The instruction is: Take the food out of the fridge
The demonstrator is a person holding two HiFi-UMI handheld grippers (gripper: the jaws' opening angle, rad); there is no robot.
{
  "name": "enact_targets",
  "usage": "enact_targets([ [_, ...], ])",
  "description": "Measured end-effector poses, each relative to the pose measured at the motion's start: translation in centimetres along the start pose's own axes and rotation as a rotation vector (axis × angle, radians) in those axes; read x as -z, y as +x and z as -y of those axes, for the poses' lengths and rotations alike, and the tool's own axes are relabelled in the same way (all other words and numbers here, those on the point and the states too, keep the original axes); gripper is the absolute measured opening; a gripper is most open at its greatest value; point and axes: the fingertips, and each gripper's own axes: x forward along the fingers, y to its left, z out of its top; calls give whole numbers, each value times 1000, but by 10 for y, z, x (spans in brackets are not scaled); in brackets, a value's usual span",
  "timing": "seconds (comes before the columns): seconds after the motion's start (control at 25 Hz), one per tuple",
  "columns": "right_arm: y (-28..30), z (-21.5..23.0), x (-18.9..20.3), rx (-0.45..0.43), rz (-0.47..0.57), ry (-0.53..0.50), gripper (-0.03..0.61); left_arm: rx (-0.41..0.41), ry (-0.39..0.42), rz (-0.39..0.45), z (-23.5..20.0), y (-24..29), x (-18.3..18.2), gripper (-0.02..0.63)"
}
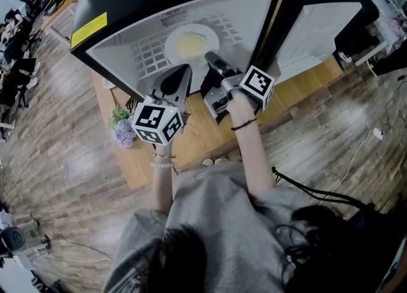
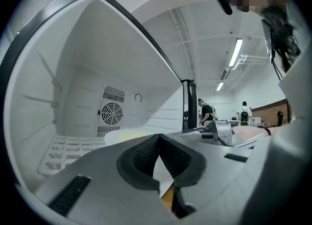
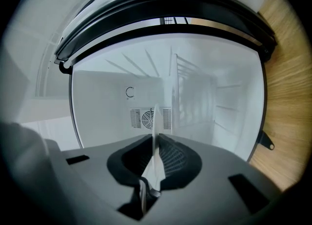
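A white plate [image 1: 191, 44] with pale yellow food lies on the wire shelf inside the open fridge [image 1: 127, 6]. My right gripper [image 1: 211, 58] reaches into the fridge and is shut on the plate's near rim. In the right gripper view the thin white plate rim [image 3: 155, 131] stands edge-on between the pads of the right gripper [image 3: 156, 158]. My left gripper [image 1: 180, 72] hovers at the fridge's mouth, left of the right one, shut with nothing in it. In the left gripper view the left gripper [image 2: 158, 153] has its pads touching, with the plate [image 2: 124, 136] just beyond.
The fridge door [image 1: 318, 25] stands open to the right. The fridge sits on a wooden table [image 1: 191, 139] with a small bunch of purple flowers [image 1: 123, 129] at its left front. A fan grille [image 2: 112, 114] marks the fridge's back wall. People stand far off in the room.
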Motion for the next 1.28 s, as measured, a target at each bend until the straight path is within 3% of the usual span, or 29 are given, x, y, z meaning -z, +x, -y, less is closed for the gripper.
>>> enact_targets([
  [1.28,-80,-44,35,-67,-42,11,41,134,69,47,80,-65,-31,8],
])
